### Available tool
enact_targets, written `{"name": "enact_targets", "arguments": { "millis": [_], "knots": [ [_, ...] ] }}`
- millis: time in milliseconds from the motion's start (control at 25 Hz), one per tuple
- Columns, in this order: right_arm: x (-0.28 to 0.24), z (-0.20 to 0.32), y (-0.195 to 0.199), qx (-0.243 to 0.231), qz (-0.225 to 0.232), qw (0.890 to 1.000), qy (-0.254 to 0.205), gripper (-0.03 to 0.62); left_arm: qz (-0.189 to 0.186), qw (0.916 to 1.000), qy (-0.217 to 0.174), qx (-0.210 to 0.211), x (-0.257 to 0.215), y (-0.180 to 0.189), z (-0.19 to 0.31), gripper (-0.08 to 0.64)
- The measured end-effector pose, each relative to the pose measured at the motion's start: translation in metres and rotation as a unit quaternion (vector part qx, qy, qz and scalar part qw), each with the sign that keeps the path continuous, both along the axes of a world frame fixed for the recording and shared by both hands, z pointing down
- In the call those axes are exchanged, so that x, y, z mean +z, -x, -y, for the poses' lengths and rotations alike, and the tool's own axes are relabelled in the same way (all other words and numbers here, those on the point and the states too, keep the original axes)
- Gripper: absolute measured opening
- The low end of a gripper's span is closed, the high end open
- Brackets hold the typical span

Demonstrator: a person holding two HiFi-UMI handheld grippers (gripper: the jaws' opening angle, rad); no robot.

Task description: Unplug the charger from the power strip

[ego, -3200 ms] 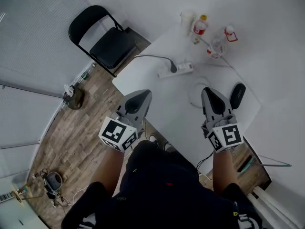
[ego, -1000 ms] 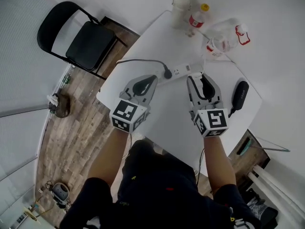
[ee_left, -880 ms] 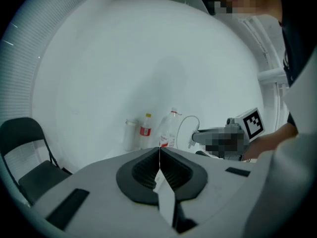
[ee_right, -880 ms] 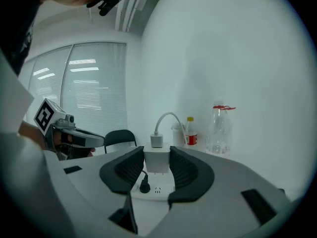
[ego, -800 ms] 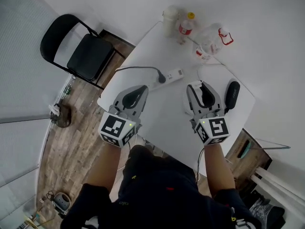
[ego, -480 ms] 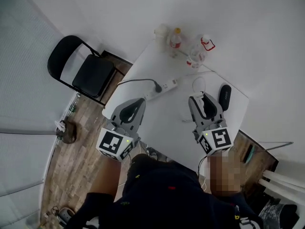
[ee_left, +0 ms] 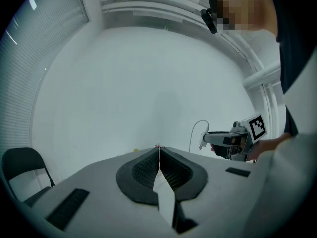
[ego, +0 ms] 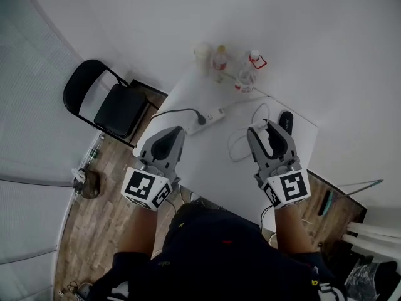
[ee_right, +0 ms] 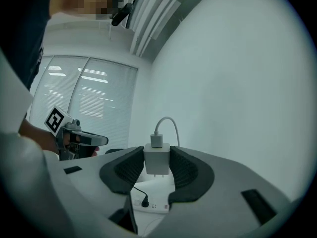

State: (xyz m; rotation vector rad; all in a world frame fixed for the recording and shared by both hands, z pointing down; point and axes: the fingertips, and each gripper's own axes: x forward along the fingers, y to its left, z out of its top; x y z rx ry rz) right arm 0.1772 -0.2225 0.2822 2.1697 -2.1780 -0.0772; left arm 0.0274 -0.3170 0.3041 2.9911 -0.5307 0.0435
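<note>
My right tool (ee_right: pixel 157 153) grips the white charger (ee_right: pixel 157 163), up off the power strip (ego: pixel 210 115) | my left tool (ee_left: pixel 159 150) is closed, empty

Items counted:
- Table (ego: pixel 207 162): one, white.
- Folding chair (ego: pixel 113 102): one, stood left of the table.
- Power strip (ego: pixel 212 115): one, lay on the table.
- Black plug (ego: pixel 200 119): one, sat in the strip.
- Charger (ee_right: pixel 157 160): one, white.
- Black oblong case (ego: pixel 285 119): one, at the table's right edge.
- Bottles (ego: pixel 219 56): at least three, at the table's far edge; exact number unclear.
- Grippers: two, the left gripper (ego: pixel 174 132) and the right gripper (ego: pixel 269 132).
</note>
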Motion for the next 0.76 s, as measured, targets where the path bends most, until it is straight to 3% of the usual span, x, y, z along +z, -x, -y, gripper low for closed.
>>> {"name": "enact_targets", "arguments": {
  "millis": [760],
  "knots": [
    [0.0,-0.003,-0.01,0.001,-0.002,1.0,0.0,0.172,0.013,0.9999,-0.008,0.004,-0.003,-0.009,-0.005,0.023]
  ]
}}
